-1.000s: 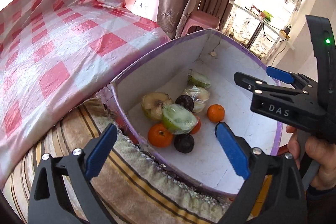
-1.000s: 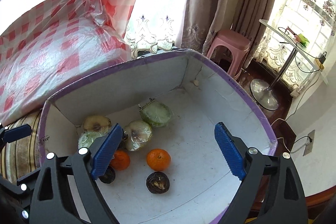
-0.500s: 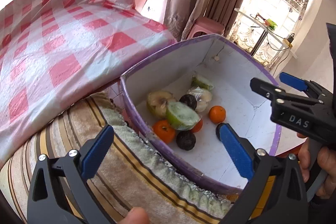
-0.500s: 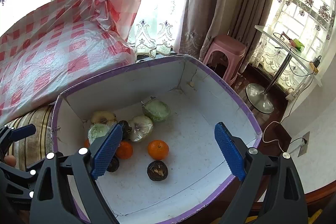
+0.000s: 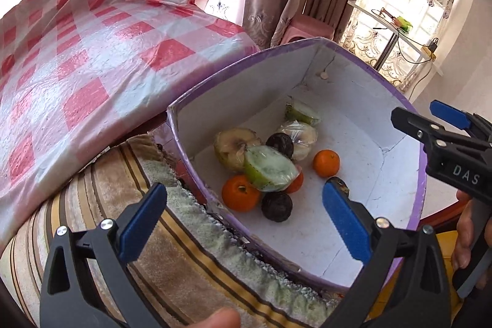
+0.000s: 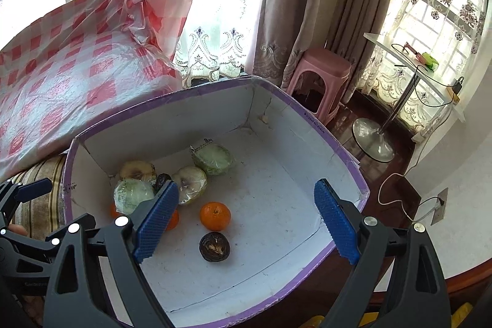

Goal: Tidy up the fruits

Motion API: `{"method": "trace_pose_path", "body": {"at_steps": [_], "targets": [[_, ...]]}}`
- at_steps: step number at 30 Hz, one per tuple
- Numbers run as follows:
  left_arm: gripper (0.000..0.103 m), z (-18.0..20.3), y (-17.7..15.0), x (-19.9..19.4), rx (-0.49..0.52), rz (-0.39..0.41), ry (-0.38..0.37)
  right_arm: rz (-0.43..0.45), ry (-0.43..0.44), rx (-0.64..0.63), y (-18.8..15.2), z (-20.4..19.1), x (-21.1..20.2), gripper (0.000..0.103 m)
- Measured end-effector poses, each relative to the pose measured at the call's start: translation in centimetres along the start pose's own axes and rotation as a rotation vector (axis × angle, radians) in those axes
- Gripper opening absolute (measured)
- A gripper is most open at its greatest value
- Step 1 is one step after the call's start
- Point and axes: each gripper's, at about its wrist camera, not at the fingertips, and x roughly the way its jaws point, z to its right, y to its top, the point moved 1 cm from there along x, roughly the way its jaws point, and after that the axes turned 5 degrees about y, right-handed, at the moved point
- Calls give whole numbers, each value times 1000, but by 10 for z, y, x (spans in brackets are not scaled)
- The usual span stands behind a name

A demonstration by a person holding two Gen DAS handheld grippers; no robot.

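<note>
My two claws, left [image 5: 243, 223] and right [image 6: 246, 223], hang spread and empty above the purple-rimmed white cardboard box [image 6: 276, 100], where oranges, wrapped halves and dark fruits [image 6: 214, 246] lie loose, apparently unsorted.

Open right tongs [image 6: 246, 217] above fruit box [image 6: 323, 128]
</note>
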Motion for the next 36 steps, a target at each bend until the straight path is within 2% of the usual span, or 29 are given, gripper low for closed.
{"method": "trace_pose_path", "body": {"at_steps": [7,9,12,17,19,36], "targets": [[101,6,0,-5,25,27,8,-5,-10,0,-1,3,1,87],[101,12,2,-11,48,60,8,-5,-19,0,-2,5,0,87],[101,22,7,-22,63,116,-36,-6,-35,7,-4,13,-2,87],[101,23,4,-3,44,35,-112,-10,-51,30,-5,24,-3,87],[101,21,3,0,31,28,-126,-11,-49,31,-6,23,-2,87],[101,22,1,5,46,11,-91,-36,-35,11,-13,13,5,87]]}}
